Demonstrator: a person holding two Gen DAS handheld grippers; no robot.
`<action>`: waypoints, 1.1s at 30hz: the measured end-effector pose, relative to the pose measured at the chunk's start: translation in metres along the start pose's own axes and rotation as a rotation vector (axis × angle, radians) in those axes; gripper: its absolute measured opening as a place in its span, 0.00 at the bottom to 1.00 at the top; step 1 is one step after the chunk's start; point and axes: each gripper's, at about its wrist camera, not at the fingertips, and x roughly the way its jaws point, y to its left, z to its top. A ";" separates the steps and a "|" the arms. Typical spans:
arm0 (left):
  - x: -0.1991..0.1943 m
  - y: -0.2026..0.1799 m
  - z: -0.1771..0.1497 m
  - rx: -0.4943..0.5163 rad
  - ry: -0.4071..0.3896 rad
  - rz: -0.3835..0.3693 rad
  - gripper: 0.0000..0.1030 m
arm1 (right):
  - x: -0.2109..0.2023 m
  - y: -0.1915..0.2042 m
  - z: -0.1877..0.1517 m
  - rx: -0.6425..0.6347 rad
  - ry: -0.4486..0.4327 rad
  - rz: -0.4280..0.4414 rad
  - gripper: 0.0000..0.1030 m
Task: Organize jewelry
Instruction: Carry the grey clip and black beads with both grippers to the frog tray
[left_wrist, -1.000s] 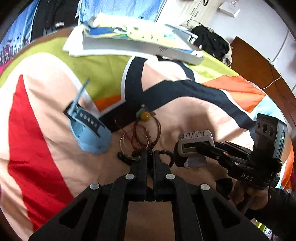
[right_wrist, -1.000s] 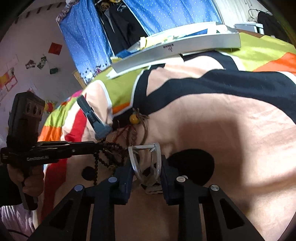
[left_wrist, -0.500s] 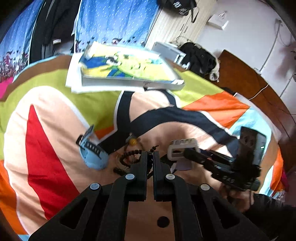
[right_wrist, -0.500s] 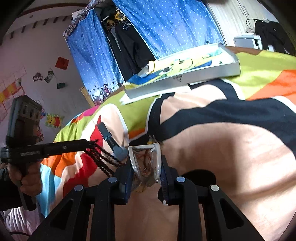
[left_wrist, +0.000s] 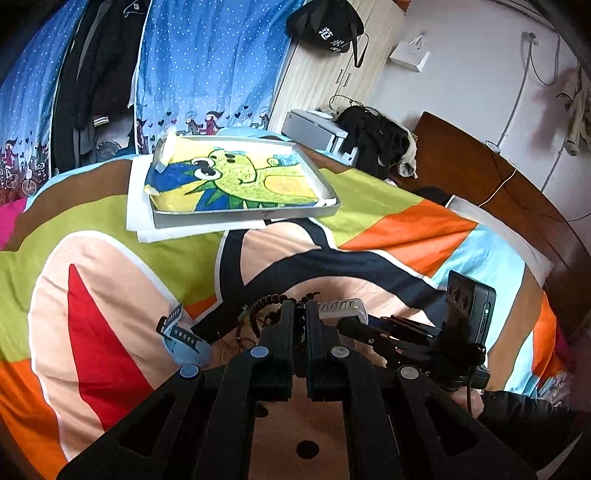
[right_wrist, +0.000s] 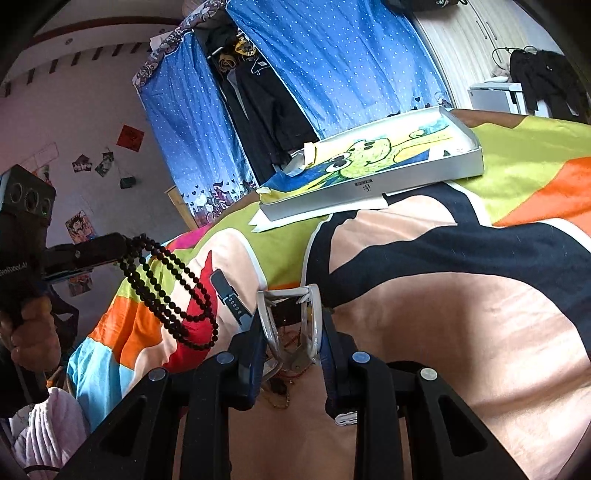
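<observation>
My left gripper is shut on a black bead bracelet, lifted above the bed; in the right wrist view the beads hang in loops from its fingertips. My right gripper is shut on a white hair claw clip, also lifted; the clip shows in the left wrist view. A blue watch and thin bangles lie on the bedspread below. A shallow grey box with a cartoon lining sits at the far side of the bed.
The bed has a colourful quilt. A wooden headboard is at the right. White paper lies under the box. A blue curtain and hanging clothes stand behind the bed.
Both grippers have risen well above the bedspread. The left one carried the bead bracelet up off the pile; the right one kept the claw clip. The remaining jewelry stayed on the bed.
</observation>
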 end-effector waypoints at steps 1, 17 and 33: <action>0.000 0.000 0.003 0.000 -0.010 -0.001 0.03 | -0.001 0.000 0.001 0.001 -0.003 0.001 0.24; 0.050 0.065 0.113 -0.055 -0.174 0.115 0.03 | 0.047 0.001 0.118 -0.068 -0.033 0.006 0.24; 0.143 0.172 0.142 -0.167 -0.072 0.222 0.03 | 0.183 -0.035 0.167 0.007 -0.021 -0.028 0.24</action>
